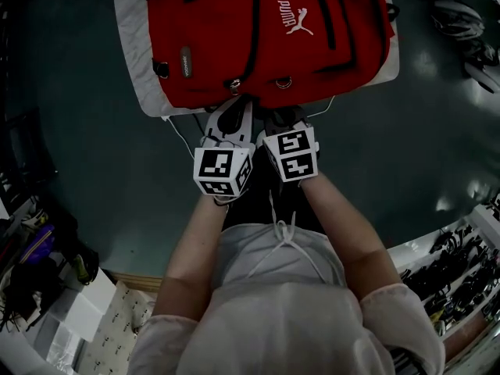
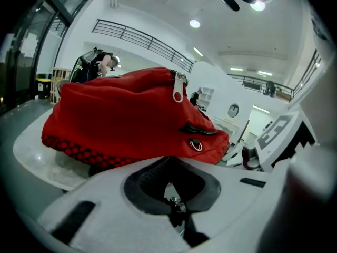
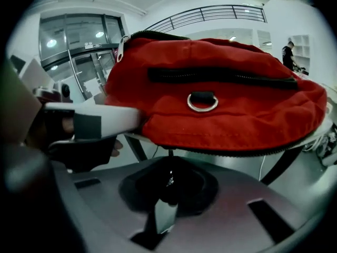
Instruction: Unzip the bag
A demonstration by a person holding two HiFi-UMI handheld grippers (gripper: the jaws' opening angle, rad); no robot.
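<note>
A red backpack lies flat on a pale tabletop, its lower edge toward me. Both grippers meet at that near edge. My left gripper is at the black zip end left of the metal ring. In the left gripper view its jaws are shut on a small metal zip pull, below the bag. My right gripper sits just under the ring. In the right gripper view its jaws are shut on a thin dark zip pull that hangs from the zip along the underside of the bag.
A white cord hangs off the table's front. The table stands on dark legs over a teal floor. Cluttered shelves are low at my left and tool racks at my right. A person stands far off.
</note>
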